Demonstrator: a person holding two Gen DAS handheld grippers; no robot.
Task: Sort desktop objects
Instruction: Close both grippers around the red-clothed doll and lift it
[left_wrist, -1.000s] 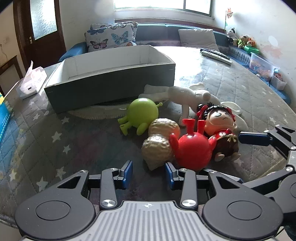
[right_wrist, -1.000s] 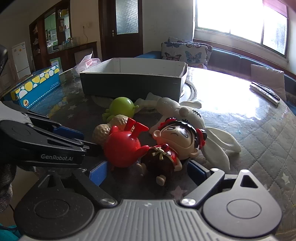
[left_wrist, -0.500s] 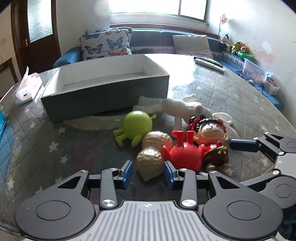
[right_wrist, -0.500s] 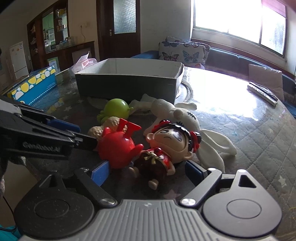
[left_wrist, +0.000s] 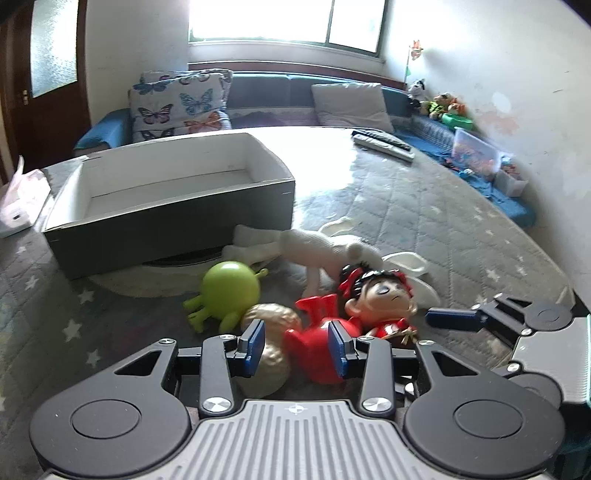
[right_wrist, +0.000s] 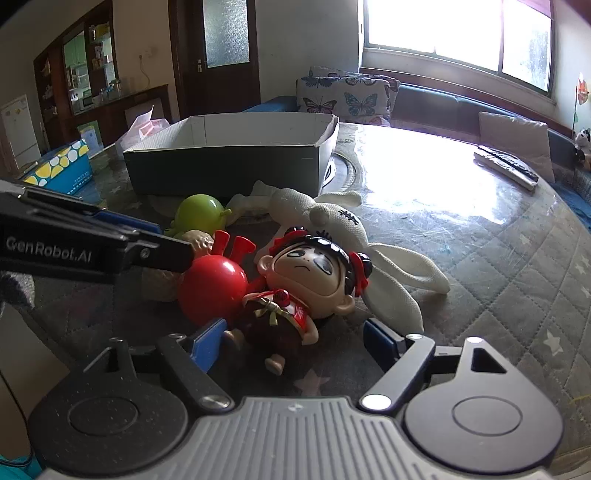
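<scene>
Toys lie in a cluster in front of an empty dark box (left_wrist: 173, 218) (right_wrist: 229, 162): a green ball creature (left_wrist: 231, 291) (right_wrist: 201, 216), a tan peanut toy (left_wrist: 269, 354), a red ball creature (left_wrist: 317, 350) (right_wrist: 212, 286), a doll (left_wrist: 380, 299) (right_wrist: 310, 273) and a white plush rabbit (left_wrist: 314, 247) (right_wrist: 332, 221). My left gripper (left_wrist: 297, 345) is open, its fingers around the red creature and part of the peanut. My right gripper (right_wrist: 295, 339) is open, its fingers on either side of the doll's body.
A tissue pack (left_wrist: 18, 199) lies left of the box and a blue-yellow carton (right_wrist: 59, 170) further left. Remote controls (left_wrist: 382, 144) (right_wrist: 506, 166) lie at the far right of the quilted table. A sofa with cushions stands behind.
Both grippers have moved forward into the toy cluster. The left fingers now reach beside the red creature; the right fingers now flank the doll.
</scene>
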